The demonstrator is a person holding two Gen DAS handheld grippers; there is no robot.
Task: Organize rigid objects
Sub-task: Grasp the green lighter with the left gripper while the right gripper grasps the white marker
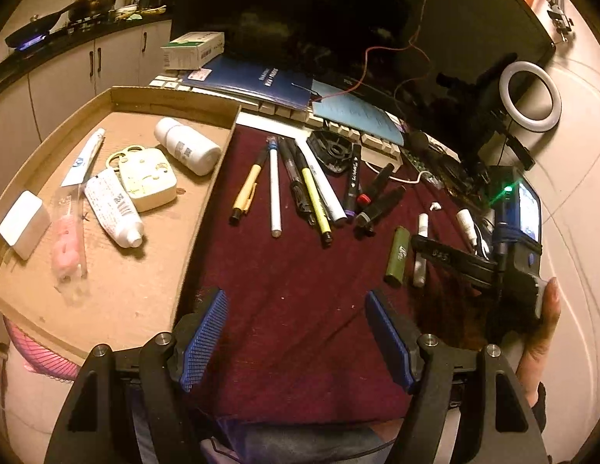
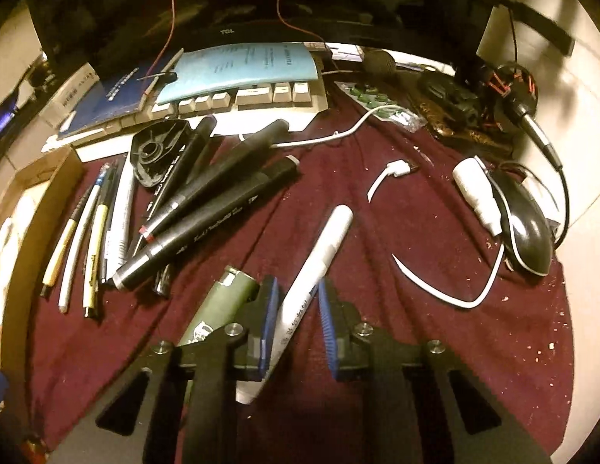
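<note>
A white marker (image 2: 327,239) lies on the maroon cloth (image 2: 416,348), its lower part between the blue pads of my right gripper (image 2: 298,290), which is shut on it. A green lighter (image 2: 222,305) lies just left of that gripper. Left of these are black markers (image 2: 207,208) and several pens (image 2: 94,239). In the left wrist view my left gripper (image 1: 296,332) stands open above bare cloth, nothing between its fingers. The pens (image 1: 300,185) lie ahead of it. The right gripper (image 1: 454,259), held by a hand, is at the marker (image 1: 420,255) on the right.
A cardboard tray (image 1: 137,294) on the left holds a white bottle (image 1: 187,150), a tube (image 1: 112,208), a pale case and small items. A keyboard (image 2: 261,96) with booklets lies behind; a mouse (image 2: 526,228) and a white cable (image 2: 388,172) lie at the right.
</note>
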